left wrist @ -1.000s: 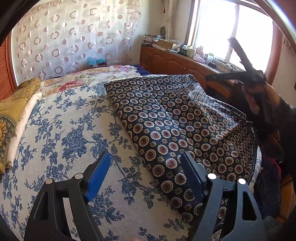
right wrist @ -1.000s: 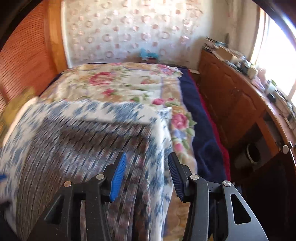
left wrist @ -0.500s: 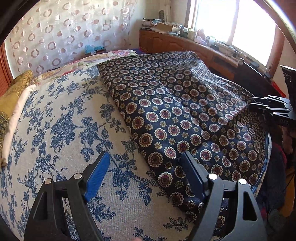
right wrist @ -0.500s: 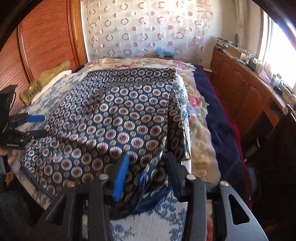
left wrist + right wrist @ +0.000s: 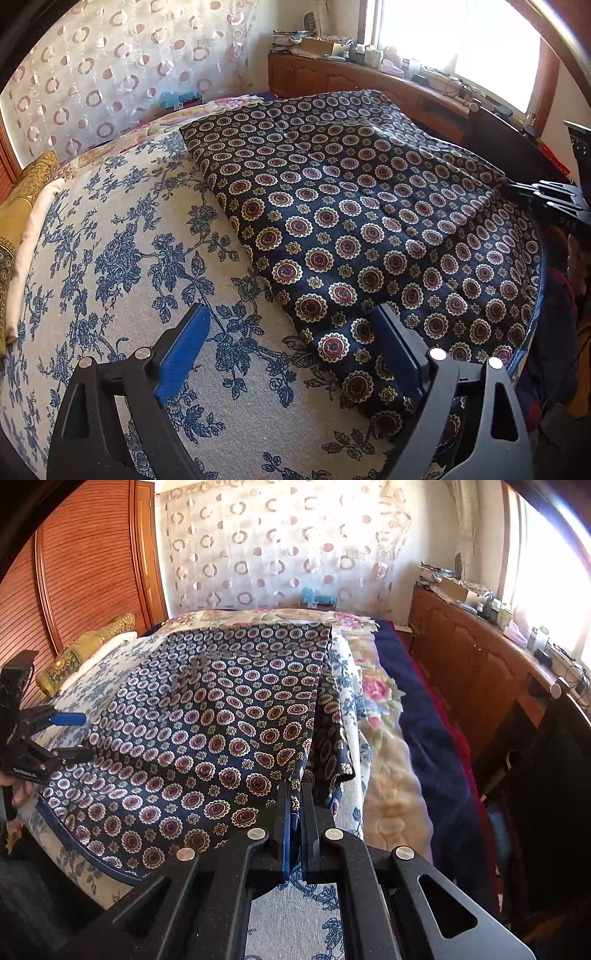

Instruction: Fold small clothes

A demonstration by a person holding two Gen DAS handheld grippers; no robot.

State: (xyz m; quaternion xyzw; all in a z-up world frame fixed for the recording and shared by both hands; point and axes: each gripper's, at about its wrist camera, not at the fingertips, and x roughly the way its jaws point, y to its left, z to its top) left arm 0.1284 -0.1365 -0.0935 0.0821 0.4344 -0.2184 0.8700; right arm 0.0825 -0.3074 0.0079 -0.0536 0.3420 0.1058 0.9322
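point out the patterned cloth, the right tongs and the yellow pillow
patterned cloth (image 5: 332, 221), left wrist view, flat middle
right tongs (image 5: 294, 812), right wrist view, between the fingertips, shut on the cloth edge
yellow pillow (image 5: 88, 644), right wrist view, top face

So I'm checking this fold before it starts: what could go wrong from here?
1. Only the right hand-held gripper is shut on the patterned garment; the left hand-held gripper is open at the opposite edge, so lifting now would likely drag the cloth askew.
2. The near hem hangs over the bed edge, so the garment may slide off.
3. The extra layer bunched at the right corner could get folded in as a crease.
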